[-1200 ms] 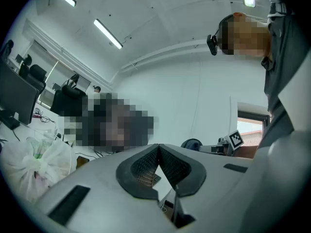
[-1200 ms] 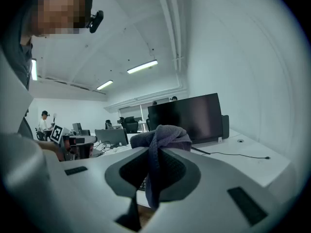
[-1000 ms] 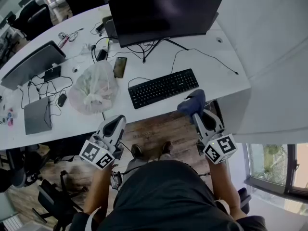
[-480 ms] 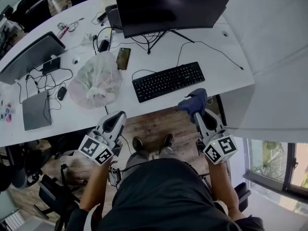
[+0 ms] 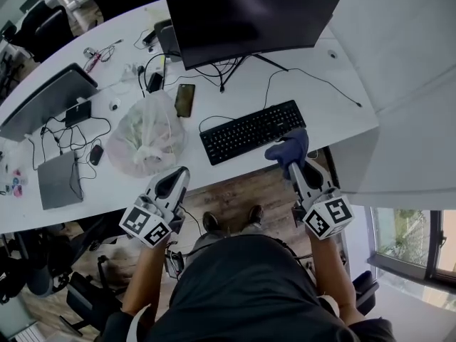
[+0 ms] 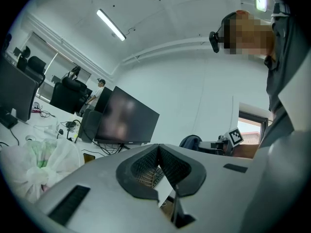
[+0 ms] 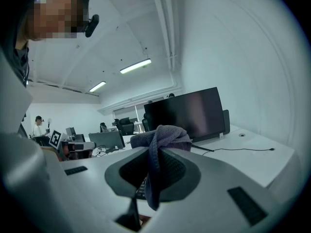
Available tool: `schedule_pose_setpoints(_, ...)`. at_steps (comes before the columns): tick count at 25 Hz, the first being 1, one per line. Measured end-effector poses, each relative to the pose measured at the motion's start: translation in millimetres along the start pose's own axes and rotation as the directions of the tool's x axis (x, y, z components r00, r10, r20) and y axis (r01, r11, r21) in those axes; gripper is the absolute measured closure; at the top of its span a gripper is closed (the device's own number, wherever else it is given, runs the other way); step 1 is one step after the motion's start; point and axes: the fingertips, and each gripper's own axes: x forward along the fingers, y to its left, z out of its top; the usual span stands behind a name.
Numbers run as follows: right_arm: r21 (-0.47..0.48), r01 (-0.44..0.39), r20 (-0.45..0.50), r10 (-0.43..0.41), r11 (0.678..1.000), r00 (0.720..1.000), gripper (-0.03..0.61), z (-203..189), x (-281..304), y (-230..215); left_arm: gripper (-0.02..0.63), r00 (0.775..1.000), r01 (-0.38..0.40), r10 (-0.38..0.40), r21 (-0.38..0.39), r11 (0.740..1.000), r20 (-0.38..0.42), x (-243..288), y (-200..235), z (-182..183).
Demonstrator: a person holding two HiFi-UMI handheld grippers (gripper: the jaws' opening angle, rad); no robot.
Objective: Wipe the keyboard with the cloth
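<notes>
Head view: your right gripper (image 5: 293, 166) clamps the blue cloth (image 5: 288, 147) near the black keyboard (image 5: 252, 130), legends unreadable, on a white office desk (image 5: 320, 116); your left gripper (image 5: 179, 171) is closed, empty.

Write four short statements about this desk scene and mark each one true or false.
1. The right tool is shut on the blue cloth. True.
2. The left tool holds a second cloth. False: its jaws are together with nothing between them.
3. The monitor has a dark screen. True.
4. The plastic bag lies to the right of the keyboard. False: it lies to the keyboard's left.
</notes>
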Motion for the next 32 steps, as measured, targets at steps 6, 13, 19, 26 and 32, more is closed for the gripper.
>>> schedule_pose_setpoints(6, -0.017, 0.030, 0.007, -0.030, 0.999, 1.000, 0.532, 11, 12, -1, 0.607, 0.999, 0.046, -0.045, -0.026, 0.999, 0.012, 9, 8, -5)
schedule_pose_setpoints(13, 0.039, 0.032, -0.051, -0.030, 0.999, 0.998, 0.532, -5, 34, -44, 0.607, 0.997, 0.027, -0.028, -0.016, 1.000, -0.074, 28, 19, -30)
schedule_pose_setpoints(19, 0.048, -0.027, -0.120, 0.033, 0.998, 0.992, 0.532, -19, 86, -110, 0.607, 0.988, -0.140, 0.133, -0.095, 0.986, -0.077, 59, 28, -54)
schedule_pose_setpoints(26, -0.001, -0.062, -0.287, 0.059, 0.998, 0.956, 0.532, -63, 140, -178, 0.607, 0.965, -0.241, 0.222, -0.139, 0.961, -0.140, 98, 26, -94)
schedule_pose_setpoints(32, -0.152, -0.057, -0.430, -0.014, 0.987, 0.903, 0.532, -120, 205, -232, 0.607, 0.923, -0.370, 0.333, -0.207, 0.906, -0.195, 77, 53, -123)
